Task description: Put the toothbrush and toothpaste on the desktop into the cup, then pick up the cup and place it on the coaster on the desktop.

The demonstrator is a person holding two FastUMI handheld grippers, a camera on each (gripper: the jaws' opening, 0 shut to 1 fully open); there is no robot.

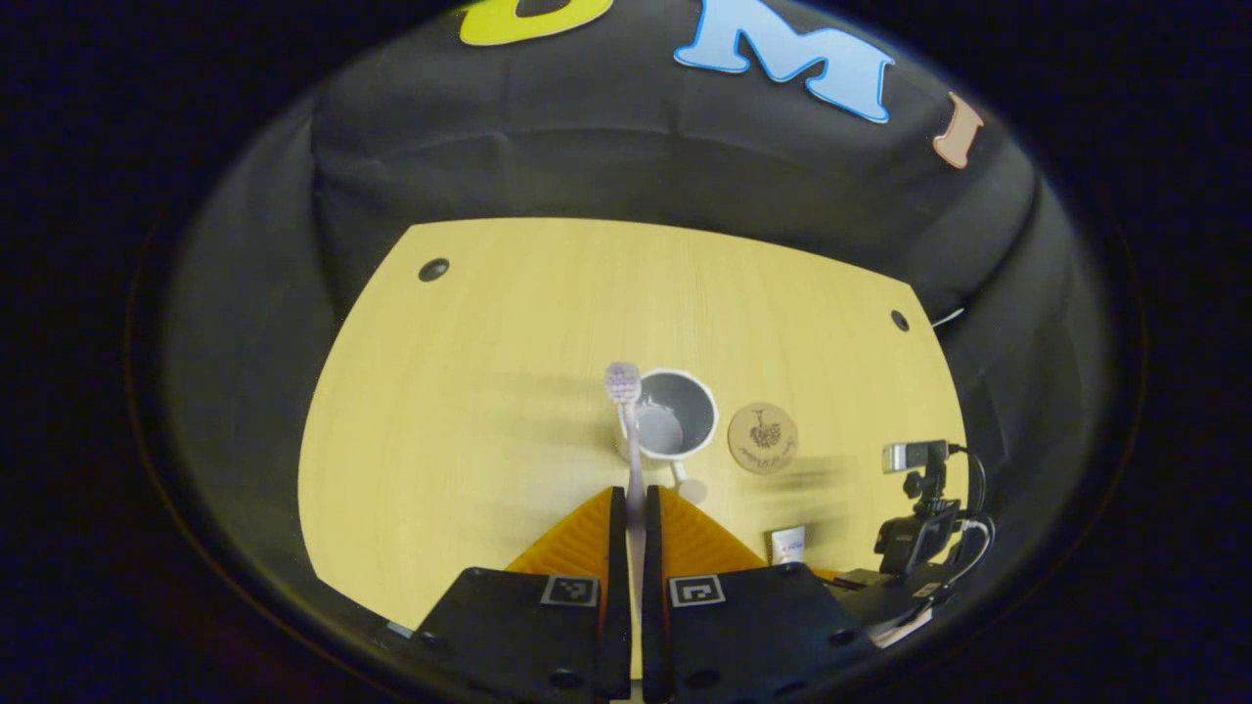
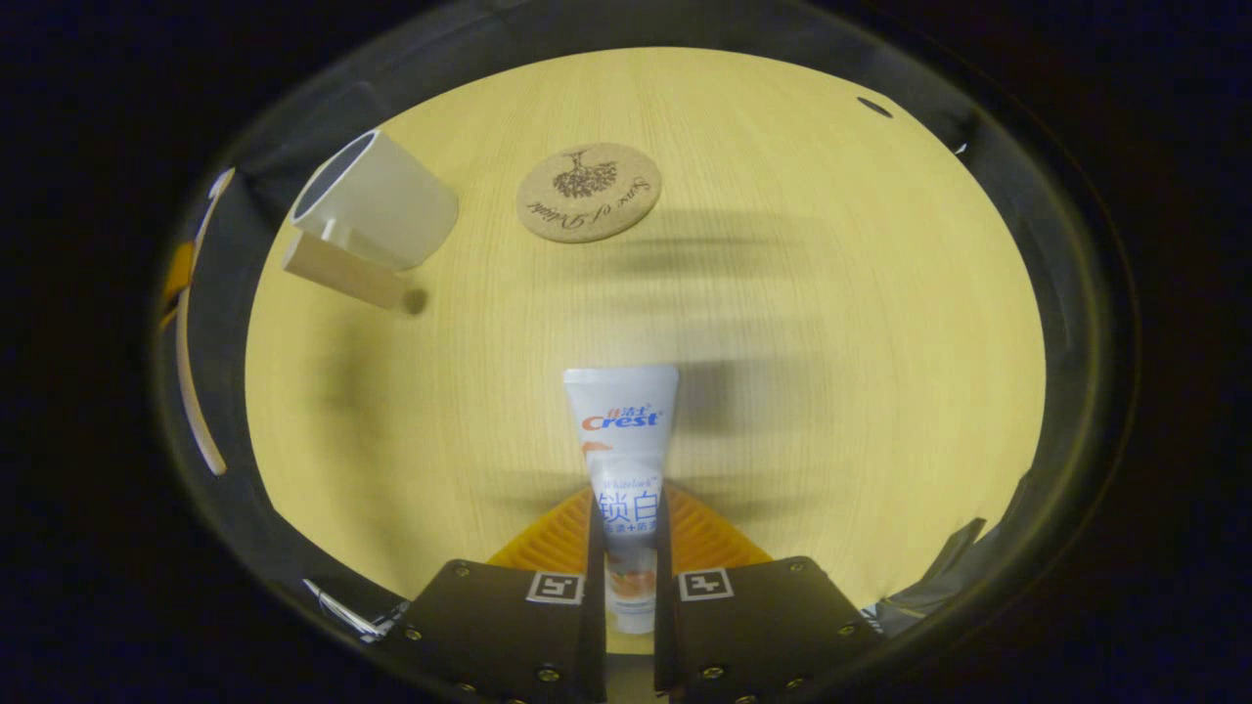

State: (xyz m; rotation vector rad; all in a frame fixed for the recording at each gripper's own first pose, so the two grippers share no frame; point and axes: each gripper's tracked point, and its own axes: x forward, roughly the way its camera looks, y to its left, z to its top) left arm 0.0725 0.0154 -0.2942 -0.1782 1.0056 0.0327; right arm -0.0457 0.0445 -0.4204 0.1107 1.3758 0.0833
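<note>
Toothbrush (image 1: 626,430) is sitting clamped between the left gripper's (image 1: 635,508) fingers, which are pressing on its handle from both sides. Its bristle head is pointing away from the gripper and hanging over the near rim of the cup (image 1: 675,416), seen from above in the left gripper view. The cup is standing on the desk (image 1: 469,391) with its handle turned toward the gripper. Coaster (image 1: 763,438) is lying flat just beside the cup, bare, with a dark printed design on top.

Over on the other side, the right gripper (image 2: 628,528) is holding the toothpaste (image 2: 622,460), both fingers closing on the lower part of the tube while the flat crimped end is sticking out forward above the desk (image 2: 831,323). In the right gripper view the cup (image 2: 377,200) is standing off to the upper left, and the coaster (image 2: 589,192) is lying next to it, apart from it (the fisheye is making the cup look tilted). Whether the tube is touching the desk I cannot tell.

A small camera on a stand (image 1: 919,489) is sitting at the desk's edge in the left gripper view, cables trailing from it.
</note>
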